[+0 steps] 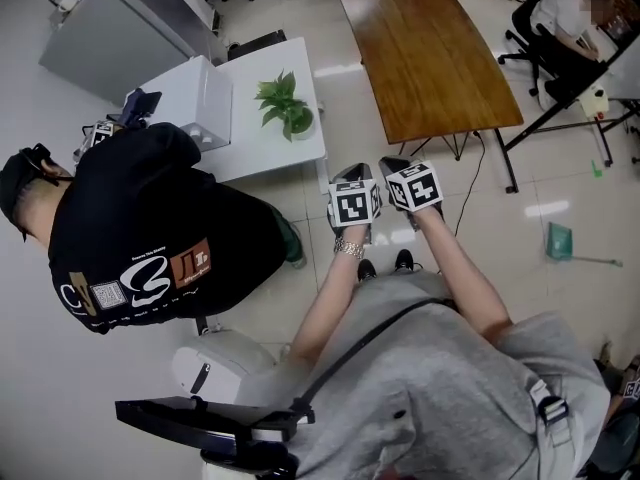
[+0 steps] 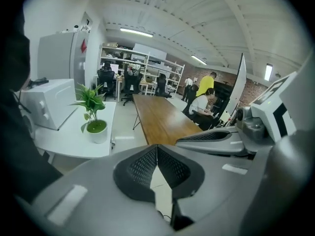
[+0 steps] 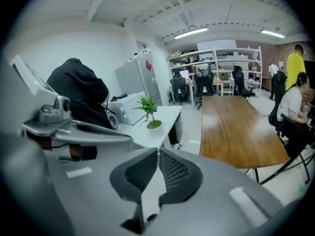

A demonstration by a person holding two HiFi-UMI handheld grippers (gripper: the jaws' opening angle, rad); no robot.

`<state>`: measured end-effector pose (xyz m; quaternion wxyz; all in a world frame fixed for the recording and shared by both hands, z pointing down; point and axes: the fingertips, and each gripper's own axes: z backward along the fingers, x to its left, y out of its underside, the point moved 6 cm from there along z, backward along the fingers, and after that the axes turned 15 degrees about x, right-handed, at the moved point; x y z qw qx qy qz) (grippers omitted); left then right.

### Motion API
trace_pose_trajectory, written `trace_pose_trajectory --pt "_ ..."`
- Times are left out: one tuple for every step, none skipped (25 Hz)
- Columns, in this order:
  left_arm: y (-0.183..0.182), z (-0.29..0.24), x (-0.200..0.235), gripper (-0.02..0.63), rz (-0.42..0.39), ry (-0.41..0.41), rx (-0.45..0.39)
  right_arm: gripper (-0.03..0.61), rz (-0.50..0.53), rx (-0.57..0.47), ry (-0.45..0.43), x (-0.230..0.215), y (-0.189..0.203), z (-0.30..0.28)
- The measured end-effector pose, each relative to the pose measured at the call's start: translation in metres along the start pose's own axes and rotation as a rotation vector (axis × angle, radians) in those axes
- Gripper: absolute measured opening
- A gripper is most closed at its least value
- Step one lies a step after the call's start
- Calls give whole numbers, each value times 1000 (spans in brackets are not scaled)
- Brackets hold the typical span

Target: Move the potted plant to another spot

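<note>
Nearest the lens, note a grey cloth top (image 1: 430, 368) crossed by a dark strap, with two bare forearms reaching forward to the grippers. Read the left gripper (image 2: 157, 147) as clenched, black perforated pads meeting at the tips with nothing between. Read the right gripper (image 3: 158, 152) likewise as clenched and empty. Locate the small potted plant (image 1: 288, 108), green pointed leaves in a round white pot, upright on the white rectangular table (image 1: 250, 143). Find it near the edge facing the brown table and well apart from both grippers. Treat the scene as fitting two stages: pot waiting on this table for a pick-up, or pot already set down here with the grippers clear of it. Judge no further. For either stage, steer wide of the person in a black printed shirt (image 1: 140, 228) bent over the table's near side, and avoid brushing the leaves. Expect a smooth, hard, probably glazed pot wall, likely slippery against the pads. Expect thin, springy stems unfit for clamping, so in any handling favour the pot wall below the rim and keep the pot upright. Beyond the pot, note the white box-shaped appliance (image 1: 195, 98) near by on the same top, matte and square-edged. Further out, note the long brown wooden table (image 1: 420, 53) with rounded corners and a glossy grain, then the pale glossy floor tiles (image 1: 560, 168).
</note>
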<state>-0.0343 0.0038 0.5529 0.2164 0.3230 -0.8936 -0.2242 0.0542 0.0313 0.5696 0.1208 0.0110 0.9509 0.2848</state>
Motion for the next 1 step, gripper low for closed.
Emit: trace_pose_trajectory --pt "1 0 6 15 8 -3 4 2 13 -1 -7 4 -2 -1"
